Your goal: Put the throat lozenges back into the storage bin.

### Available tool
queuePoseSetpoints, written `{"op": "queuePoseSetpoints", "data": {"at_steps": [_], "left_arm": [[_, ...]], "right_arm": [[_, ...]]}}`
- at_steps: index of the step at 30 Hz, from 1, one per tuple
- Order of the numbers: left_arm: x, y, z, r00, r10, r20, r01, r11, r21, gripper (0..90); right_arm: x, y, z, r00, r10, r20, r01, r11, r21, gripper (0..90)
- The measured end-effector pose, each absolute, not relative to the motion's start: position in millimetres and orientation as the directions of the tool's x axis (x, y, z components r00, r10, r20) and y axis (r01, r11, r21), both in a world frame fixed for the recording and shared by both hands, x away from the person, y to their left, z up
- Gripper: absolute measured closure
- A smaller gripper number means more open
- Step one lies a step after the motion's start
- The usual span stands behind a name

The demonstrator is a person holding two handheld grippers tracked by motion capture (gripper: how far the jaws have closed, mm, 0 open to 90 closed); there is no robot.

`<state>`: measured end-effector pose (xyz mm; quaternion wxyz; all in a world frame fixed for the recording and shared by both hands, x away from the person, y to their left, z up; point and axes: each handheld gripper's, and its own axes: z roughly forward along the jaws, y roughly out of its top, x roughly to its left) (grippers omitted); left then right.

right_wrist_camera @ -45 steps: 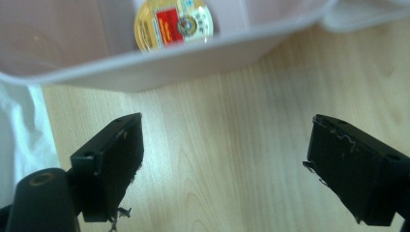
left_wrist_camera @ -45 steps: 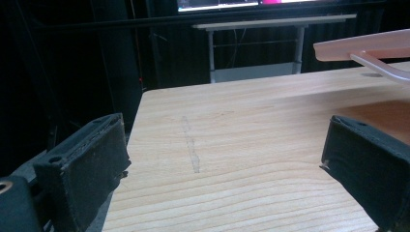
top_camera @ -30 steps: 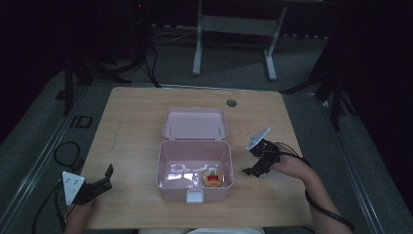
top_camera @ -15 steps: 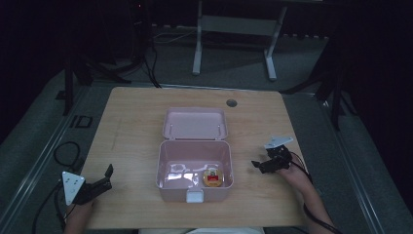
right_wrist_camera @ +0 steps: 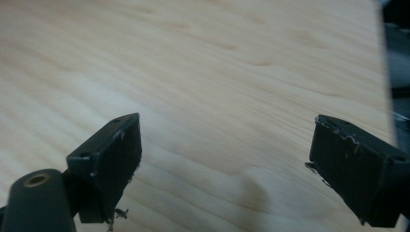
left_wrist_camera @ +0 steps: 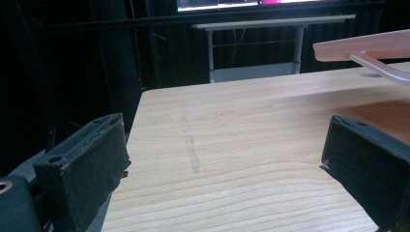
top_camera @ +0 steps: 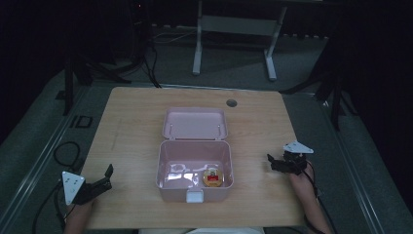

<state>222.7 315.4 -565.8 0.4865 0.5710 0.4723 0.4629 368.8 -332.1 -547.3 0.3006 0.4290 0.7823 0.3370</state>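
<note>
Both tongs sit spread and empty: my right tongs [top_camera: 272, 162] low over the bare wooden surface [top_camera: 131, 126] just right of the pink box [top_camera: 195, 168], my left tongs [top_camera: 104, 176] at the near left corner, well apart from it. Box lid [top_camera: 195, 123] lies open; a small round red-and-gold item [top_camera: 213, 177] rests inside, near the front right.

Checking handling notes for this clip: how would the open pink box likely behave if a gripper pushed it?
The pink box looks like thin, light plastic, so it would probably slide easily on the smooth wooden table. Its raised lid might wobble.
</note>
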Motion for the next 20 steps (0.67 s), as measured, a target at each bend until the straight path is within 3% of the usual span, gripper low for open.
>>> {"op": "queuePoseSetpoints", "data": {"at_steps": [7,20], "left_arm": [[223,316,-566,0.126,0.99,0.065,0.091,-0.076,0.993,3.1],[223,316,-566,0.13,0.99,0.061,0.088,-0.073,0.993,3.1]], "right_arm": [[363,-349,-547,-0.271,0.953,-0.132,0.484,0.254,0.837,11.2],[364,-357,-550,-0.253,0.963,-0.098,0.489,0.214,0.846,11.3]]}}
